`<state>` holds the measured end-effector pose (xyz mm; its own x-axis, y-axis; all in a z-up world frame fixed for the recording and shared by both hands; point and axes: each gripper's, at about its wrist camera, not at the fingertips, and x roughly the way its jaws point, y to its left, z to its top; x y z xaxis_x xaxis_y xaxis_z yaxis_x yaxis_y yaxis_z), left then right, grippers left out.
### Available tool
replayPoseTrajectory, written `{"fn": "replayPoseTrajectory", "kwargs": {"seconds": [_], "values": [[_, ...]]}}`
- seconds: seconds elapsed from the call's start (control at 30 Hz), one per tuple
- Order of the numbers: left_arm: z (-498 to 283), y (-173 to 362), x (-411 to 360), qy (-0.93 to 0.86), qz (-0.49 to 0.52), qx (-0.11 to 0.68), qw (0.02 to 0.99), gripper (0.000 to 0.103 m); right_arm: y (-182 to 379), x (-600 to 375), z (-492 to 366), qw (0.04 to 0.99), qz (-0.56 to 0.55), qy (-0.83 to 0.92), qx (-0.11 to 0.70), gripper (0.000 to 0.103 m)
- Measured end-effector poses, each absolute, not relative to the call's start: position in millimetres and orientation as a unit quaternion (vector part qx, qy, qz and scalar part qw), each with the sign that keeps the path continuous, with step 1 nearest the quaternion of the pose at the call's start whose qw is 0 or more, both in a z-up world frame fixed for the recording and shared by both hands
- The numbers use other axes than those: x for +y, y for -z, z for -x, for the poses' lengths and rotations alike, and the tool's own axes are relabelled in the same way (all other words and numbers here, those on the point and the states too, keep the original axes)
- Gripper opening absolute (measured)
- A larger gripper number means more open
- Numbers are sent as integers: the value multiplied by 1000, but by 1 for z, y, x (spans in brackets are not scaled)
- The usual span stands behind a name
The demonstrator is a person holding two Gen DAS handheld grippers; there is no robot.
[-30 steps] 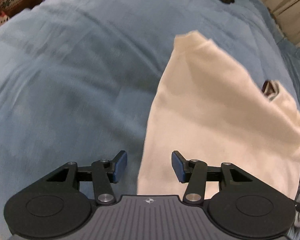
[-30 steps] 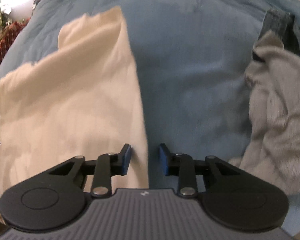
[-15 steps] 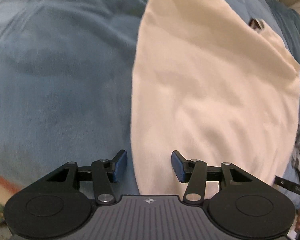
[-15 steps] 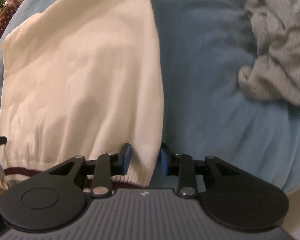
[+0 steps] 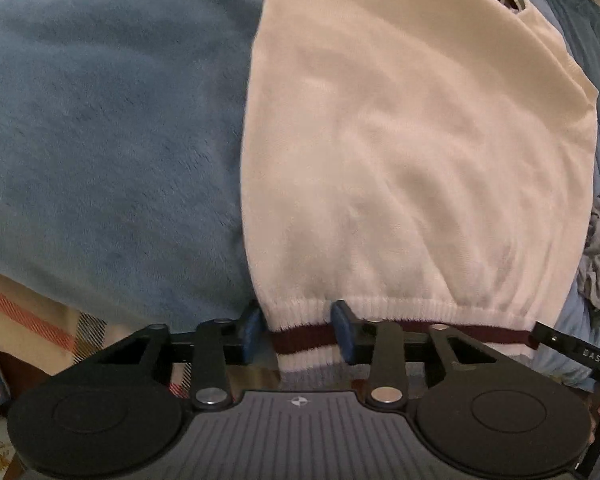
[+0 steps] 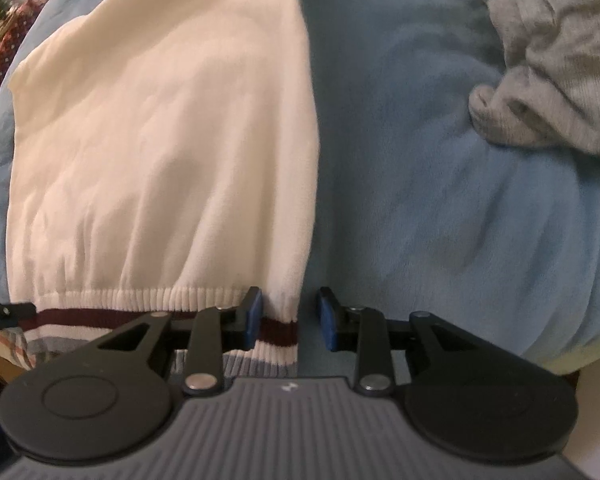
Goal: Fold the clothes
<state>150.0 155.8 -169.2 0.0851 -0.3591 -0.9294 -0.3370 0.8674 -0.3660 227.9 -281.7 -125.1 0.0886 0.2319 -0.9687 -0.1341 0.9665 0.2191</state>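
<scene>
Where a second ago only the plain body of the cream sweater [image 5: 412, 152] showed past the fingers, its ribbed hem with a maroon stripe now lies right at both grippers, and the garment fills far more of each view. It lies flat on a blue fleece blanket [image 5: 108, 120].

A crumpled grey knit garment [image 6: 556, 52] on the blanket, well to the right of the sweater, is cut off by the frame edge. The hem's lowest part is hidden behind the gripper bodies.

The left gripper [image 5: 298, 334] has just been closing; its jaws straddle the hem's left corner, seemingly not yet pinching it. The right gripper [image 6: 288, 318] stands partly spread over the hem's right corner, cloth against one pad, the other clear.
</scene>
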Motion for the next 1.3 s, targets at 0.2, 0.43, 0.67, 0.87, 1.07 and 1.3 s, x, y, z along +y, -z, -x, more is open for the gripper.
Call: {"fn": "replayPoseTrajectory", "kwargs": {"seconds": [0.2, 0.43, 0.67, 0.87, 1.07, 1.3], "values": [[-153, 180, 158, 15, 263, 683, 681, 33, 123, -288, -230, 732, -53, -135, 666, 35], [-148, 184, 165, 38, 268, 683, 679, 37, 108, -291, -224, 724, -66, -159, 668, 35], [-135, 175, 160, 64, 261, 686, 676, 27, 91, -287, -217, 726, -31, -205, 656, 32], [-139, 165, 148, 82, 231, 660, 710, 20, 89, -287, -207, 737, 4, -227, 637, 15], [-146, 182, 159, 25, 275, 675, 684, 7, 118, -298, -209, 724, -4, -188, 663, 7], [-143, 136, 182, 3, 164, 661, 732, 6, 86, -321, -216, 733, 61, -157, 659, 6]]}}
